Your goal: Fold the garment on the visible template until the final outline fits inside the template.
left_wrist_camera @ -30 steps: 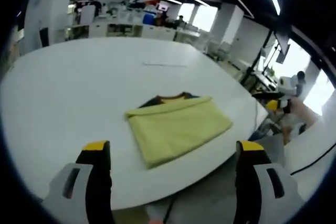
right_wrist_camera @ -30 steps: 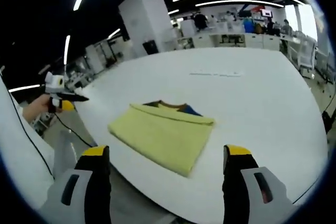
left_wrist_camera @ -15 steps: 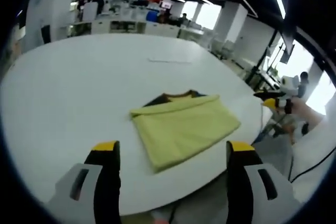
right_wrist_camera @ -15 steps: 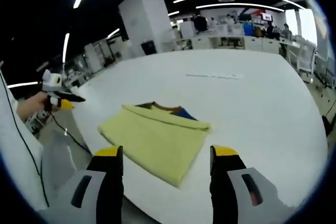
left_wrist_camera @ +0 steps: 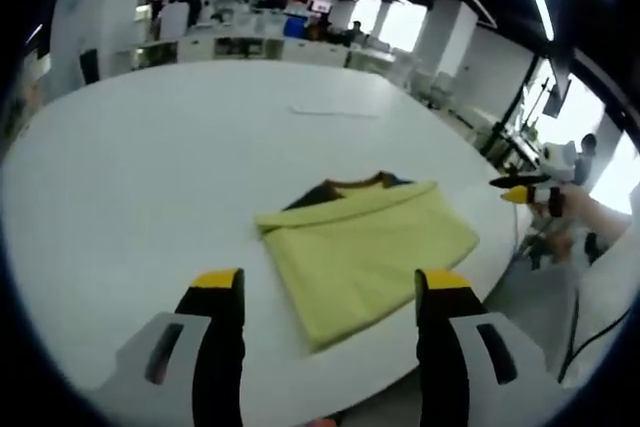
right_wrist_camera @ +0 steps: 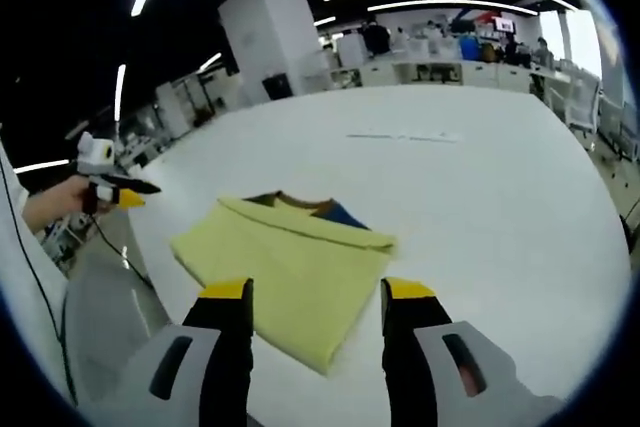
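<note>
A yellow garment lies folded in a rough rectangle on the white table, with a dark collar part peeking out at its far edge. My left gripper hovers on the near side of it, open, with nothing between its jaws. In the right gripper view the same garment lies near the table's edge, and my right gripper hangs open above its near side. Each gripper also appears in the other's view, held by a hand: the right gripper and the left gripper.
A faint thin line marks the table beyond the garment, also seen as a line in the right gripper view. A black cable hangs beside the table's edge. Office desks and people stand far behind.
The jaws of both grippers have drawn a little closer together but stay open. Both views have shifted slightly towards the garment, which has kept its shape and place.
</note>
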A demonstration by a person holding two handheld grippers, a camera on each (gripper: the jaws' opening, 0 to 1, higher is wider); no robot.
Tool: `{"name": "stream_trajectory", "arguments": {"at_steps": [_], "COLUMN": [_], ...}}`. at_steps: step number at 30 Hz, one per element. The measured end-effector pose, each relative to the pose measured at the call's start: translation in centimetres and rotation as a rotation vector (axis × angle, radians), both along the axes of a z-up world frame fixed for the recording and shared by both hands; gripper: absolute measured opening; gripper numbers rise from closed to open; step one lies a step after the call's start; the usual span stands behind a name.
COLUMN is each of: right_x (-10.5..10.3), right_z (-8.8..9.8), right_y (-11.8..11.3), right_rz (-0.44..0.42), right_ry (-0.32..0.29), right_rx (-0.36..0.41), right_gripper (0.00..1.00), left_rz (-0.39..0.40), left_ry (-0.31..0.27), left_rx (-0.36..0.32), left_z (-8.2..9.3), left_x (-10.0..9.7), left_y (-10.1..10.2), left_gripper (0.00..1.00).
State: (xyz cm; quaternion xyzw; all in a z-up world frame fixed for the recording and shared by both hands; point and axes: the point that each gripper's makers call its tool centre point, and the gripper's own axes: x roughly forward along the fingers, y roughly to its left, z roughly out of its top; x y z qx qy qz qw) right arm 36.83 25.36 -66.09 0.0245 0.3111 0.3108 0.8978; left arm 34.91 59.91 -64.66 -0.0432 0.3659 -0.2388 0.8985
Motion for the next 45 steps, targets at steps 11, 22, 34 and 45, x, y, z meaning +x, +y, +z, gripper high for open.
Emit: {"name": "stream_trajectory", "arguments": {"at_steps": [11,22,34,45], "right_x": [2.0,3.9,6.0,7.3], "right_z": [-1.3,-2.8,-4.7,-6.4], "right_y": [-0.2,0.1,-0.6,-0.6], "right_rz": [0.003,0.005,-0.010,0.004], "right_ry": [0.013,0.005,0.013,0.024], "right_rx": [-0.019,-0.018,-0.051,-0.086], "right_gripper": [0.47,0.43,0.34,0.28], "left_rz": [-0.005,-0.001,0.006,0.003], "left_ry": [0.020,0.029,0.044,0.045], "left_rx": [0.022,0.051,0.084,0.112], "left_z": [-2.1,-4.2,-6.3,-7.7], "left_x": [1.8,3.8,6.2,7.8], "left_y": [0.0,0.6,1.5,1.8], "left_gripper": [0.57,0.49,0.42,0.34]}}
